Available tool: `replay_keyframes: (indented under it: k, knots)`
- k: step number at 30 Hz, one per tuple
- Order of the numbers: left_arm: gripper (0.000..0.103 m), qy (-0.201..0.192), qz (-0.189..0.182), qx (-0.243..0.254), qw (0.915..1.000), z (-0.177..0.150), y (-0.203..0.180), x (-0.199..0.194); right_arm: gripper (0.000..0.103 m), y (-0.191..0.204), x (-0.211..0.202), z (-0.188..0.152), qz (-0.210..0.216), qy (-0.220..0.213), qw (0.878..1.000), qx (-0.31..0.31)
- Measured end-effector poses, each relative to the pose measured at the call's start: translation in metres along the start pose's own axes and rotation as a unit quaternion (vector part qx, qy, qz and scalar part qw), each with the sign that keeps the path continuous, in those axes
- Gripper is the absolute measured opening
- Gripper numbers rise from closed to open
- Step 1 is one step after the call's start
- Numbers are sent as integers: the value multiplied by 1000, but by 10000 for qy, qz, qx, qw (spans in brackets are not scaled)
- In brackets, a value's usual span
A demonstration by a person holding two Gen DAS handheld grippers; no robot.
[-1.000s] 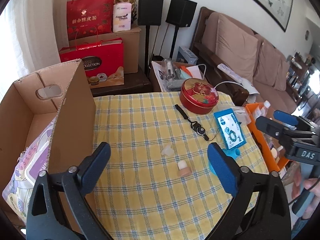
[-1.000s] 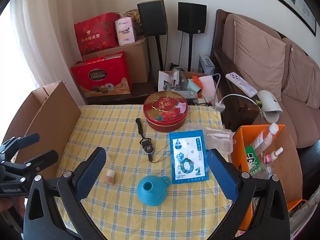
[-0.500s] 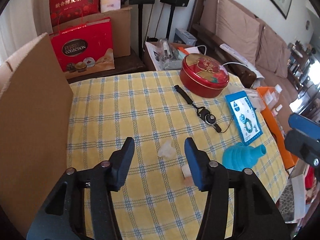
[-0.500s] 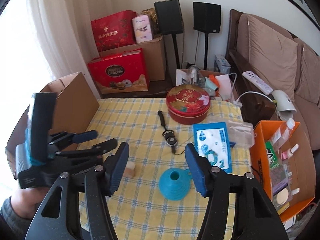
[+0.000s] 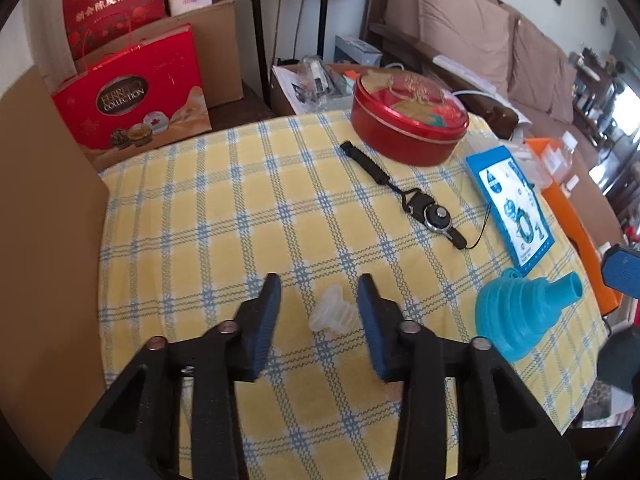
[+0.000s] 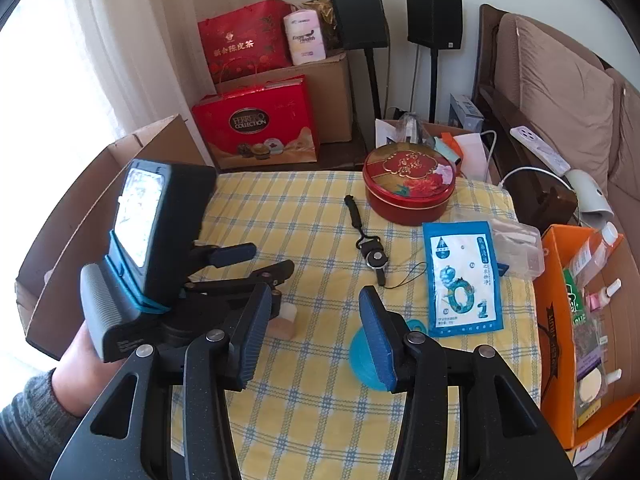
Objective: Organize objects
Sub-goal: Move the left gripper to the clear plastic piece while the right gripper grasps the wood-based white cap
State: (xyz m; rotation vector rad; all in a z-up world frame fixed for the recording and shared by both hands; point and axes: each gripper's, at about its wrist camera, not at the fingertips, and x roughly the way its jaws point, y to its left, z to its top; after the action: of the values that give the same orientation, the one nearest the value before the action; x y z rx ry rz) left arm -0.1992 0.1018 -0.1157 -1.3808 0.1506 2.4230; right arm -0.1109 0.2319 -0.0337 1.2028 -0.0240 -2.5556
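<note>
Much of the small tan-and-white block (image 6: 285, 321) escapes us: in the left wrist view only a sliver shows under the right finger, and in the right wrist view the left tool's arm covers its left side. The blue funnel (image 5: 524, 316) is half hidden behind the right tool's finger in the right wrist view. The cardboard box (image 6: 100, 216) at the left is cut off, its inside unseen. The bench (image 5: 240, 220) wears a yellow cloth with blue checks; at its far side sit a red round tin (image 5: 410, 120), a black lanyard (image 5: 404, 196) and a blue packet (image 5: 512, 208), with an orange box (image 6: 560, 320) to the right, red gift bags, speakers and a brown sofa beyond. The clear ribbed cap (image 5: 333, 314), pale and translucent, lies on the cloth between the fingers of our left tool (image 5: 318, 300), whose jaws have just been closing yet stand apart from it on both sides. Our right tool (image 6: 314, 320) has likewise been closing and stays spread, pinching nothing.
</note>
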Motion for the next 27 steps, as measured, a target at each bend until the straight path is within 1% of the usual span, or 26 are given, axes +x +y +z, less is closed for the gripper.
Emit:
replay_keyframes:
  k: [2, 8, 15, 21, 25, 27]
  knots:
    - [21, 61, -16, -1, 10000, -1, 1, 5, 48, 2, 2, -1, 14, 33, 10000, -27]
    - [19, -73, -169, -220, 9996, -2, 10, 1, 48, 4, 7, -2, 30, 87, 9999, -55]
    - [19, -385, -310, -694, 9964, 5, 31, -31, 48, 10, 22, -5, 50, 197, 9997, -143]
    - [18, -523, -330, -948, 9936, 13, 42, -56, 48, 19, 40, -9, 109, 282, 9994, -175]
    - [18, -621, -279, -1009, 9926, 15, 43, -70, 39, 22, 58, -15, 99, 408, 9990, -134]
    - [17, -654, -227, -995, 9926, 15, 43, -75, 38, 23, 66, -17, 94, 457, 9989, -87]
